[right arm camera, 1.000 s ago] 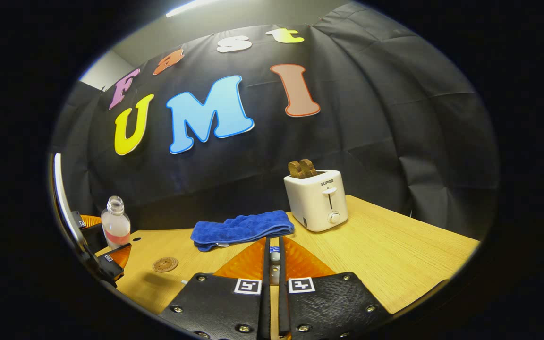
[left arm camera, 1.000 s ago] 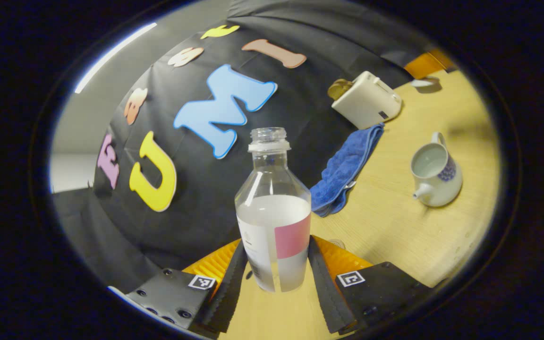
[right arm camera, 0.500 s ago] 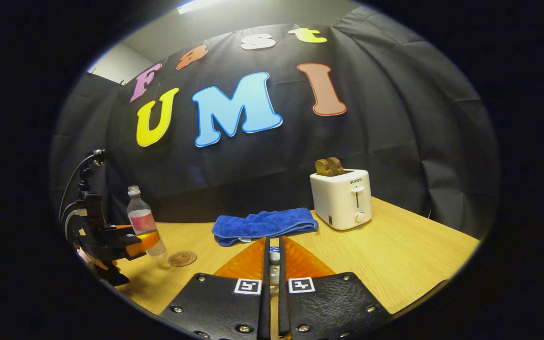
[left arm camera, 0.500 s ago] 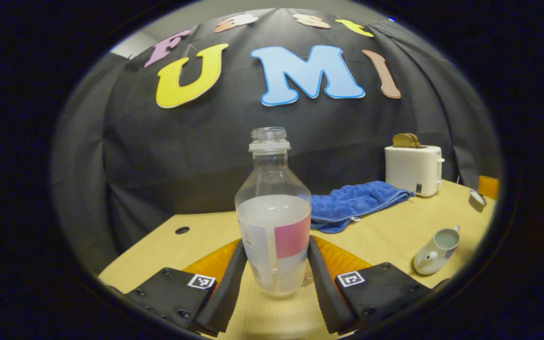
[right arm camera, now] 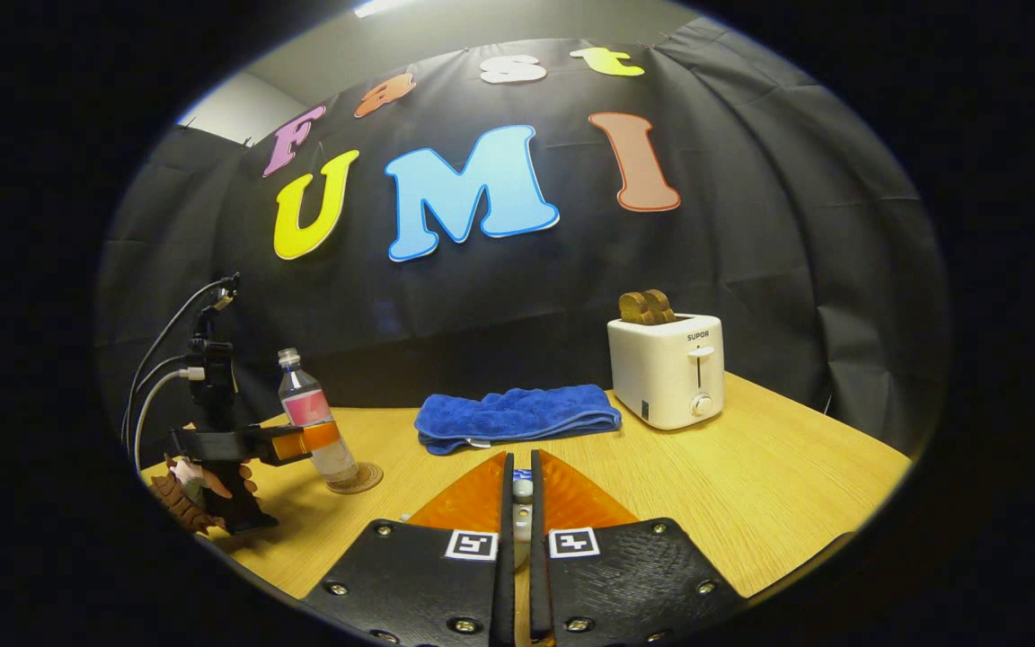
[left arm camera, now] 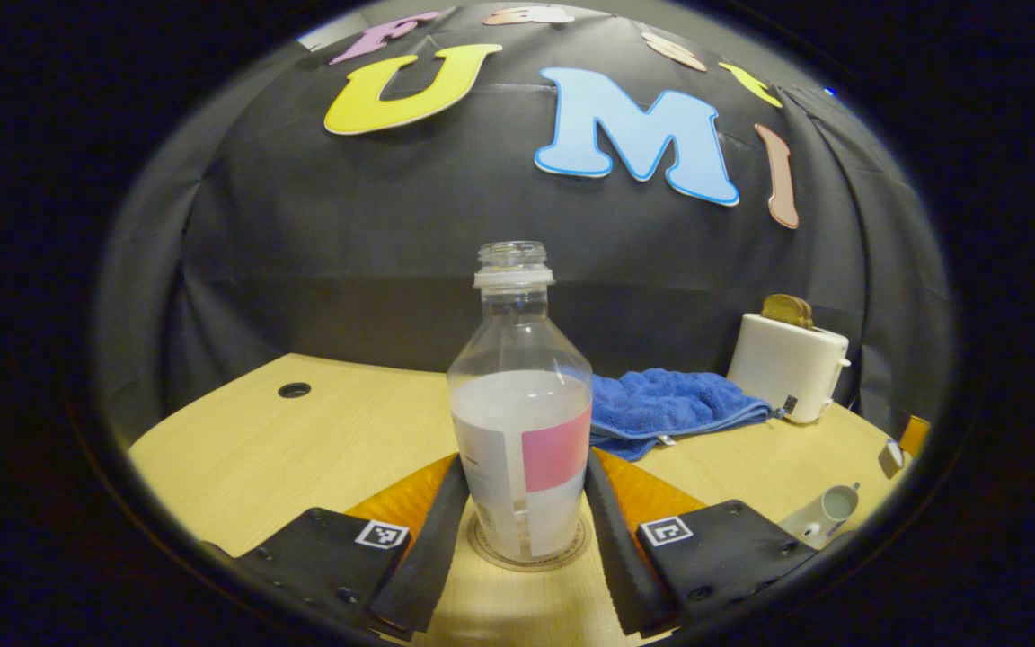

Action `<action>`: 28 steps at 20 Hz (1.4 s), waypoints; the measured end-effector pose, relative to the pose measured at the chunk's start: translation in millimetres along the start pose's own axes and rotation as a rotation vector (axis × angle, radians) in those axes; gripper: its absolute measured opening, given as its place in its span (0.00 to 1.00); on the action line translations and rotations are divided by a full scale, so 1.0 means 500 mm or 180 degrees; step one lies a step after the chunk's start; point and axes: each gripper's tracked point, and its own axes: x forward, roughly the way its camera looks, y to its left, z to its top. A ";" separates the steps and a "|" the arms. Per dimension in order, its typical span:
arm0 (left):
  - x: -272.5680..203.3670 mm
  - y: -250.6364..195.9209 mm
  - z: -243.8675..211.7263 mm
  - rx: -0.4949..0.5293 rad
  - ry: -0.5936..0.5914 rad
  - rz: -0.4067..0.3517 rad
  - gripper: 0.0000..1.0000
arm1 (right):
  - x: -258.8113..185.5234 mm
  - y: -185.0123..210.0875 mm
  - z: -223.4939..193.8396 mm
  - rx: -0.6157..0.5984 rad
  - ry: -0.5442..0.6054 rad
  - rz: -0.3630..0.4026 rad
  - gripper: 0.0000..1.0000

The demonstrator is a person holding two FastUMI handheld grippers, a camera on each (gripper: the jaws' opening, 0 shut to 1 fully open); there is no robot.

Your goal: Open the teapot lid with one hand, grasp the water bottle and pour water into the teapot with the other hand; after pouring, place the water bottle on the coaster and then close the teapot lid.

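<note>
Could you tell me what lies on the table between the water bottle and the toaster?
The folded blue towel lies between the water bottle and the toaster, plain in the right gripper view.

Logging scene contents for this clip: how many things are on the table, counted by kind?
Water bottle: 1
Coaster: 1
Teapot: 1
Blue towel: 1
Toaster: 1
Total: 5
</note>
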 end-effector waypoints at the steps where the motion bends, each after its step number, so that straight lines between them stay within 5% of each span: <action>1: 0.006 0.001 -0.005 0.0061 0.0014 0.0029 0.84 | 0.000 -0.002 -0.002 -0.0007 0.0002 -0.0007 0.07; 16: 0.008 -0.039 -0.020 0.0194 0.0089 -0.0076 0.87 | 0.001 0.007 -0.005 0.0006 0.0019 0.0043 0.07; 18: 0.003 -0.042 -0.022 0.0252 0.0089 -0.0053 0.94 | 0.002 0.009 -0.004 0.0006 0.0012 0.0047 0.07; 28: -0.118 -0.044 -0.003 0.0411 -0.0049 -0.0023 1.00 | 0.005 0.066 -0.011 -0.0025 0.0001 0.0304 0.06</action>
